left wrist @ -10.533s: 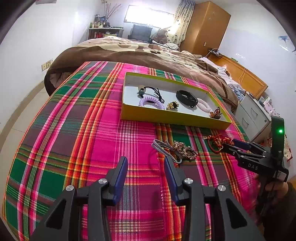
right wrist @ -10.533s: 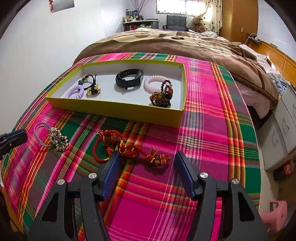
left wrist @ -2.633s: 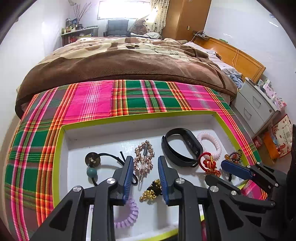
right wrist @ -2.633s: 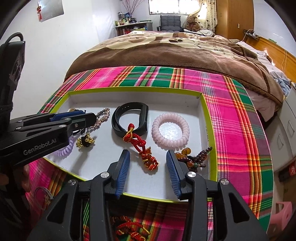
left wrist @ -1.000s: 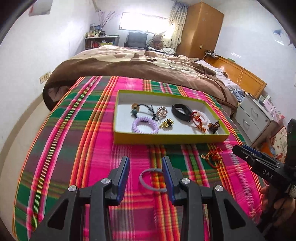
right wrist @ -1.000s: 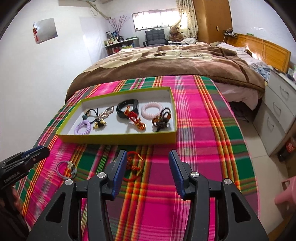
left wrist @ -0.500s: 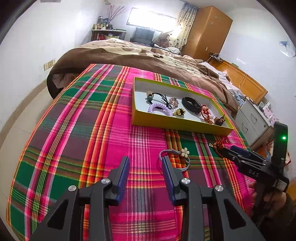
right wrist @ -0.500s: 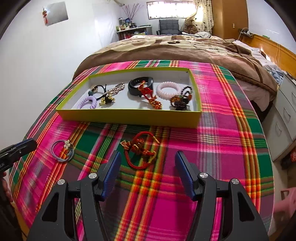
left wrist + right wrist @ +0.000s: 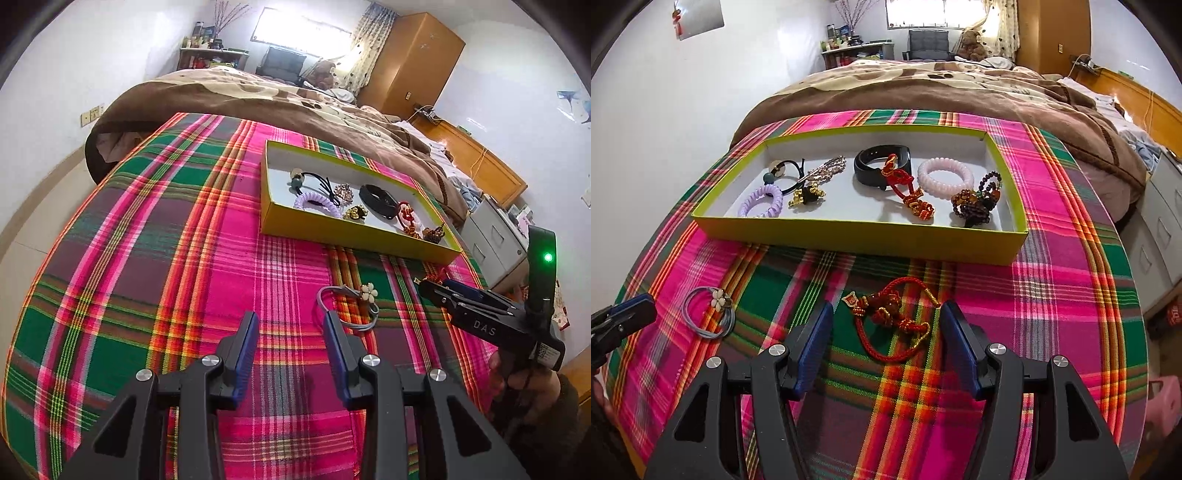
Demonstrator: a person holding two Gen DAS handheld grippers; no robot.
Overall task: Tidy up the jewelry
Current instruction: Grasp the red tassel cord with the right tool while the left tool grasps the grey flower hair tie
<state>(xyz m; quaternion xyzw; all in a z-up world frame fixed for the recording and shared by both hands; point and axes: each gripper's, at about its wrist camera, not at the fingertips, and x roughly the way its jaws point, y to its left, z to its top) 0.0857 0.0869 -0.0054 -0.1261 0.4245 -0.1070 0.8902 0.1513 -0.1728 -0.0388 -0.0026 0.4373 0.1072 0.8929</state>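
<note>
Hand-held grippers spread, right (image 9: 886, 328) closing astride red knot charm (image 9: 892, 317), grey hairband (image 9: 347, 308) beside left (image 9: 290, 332).

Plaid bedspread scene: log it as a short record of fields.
tray: yellow-green cardboard box on the plaid bedspread
in tray: black wristband, pink coil bracelet, purple coil tie
outside tray: red knotted cord charm, grey hair tie with flower
left gripper: open, empty
right gripper: closing, astride the red charm, pads not touching
</note>
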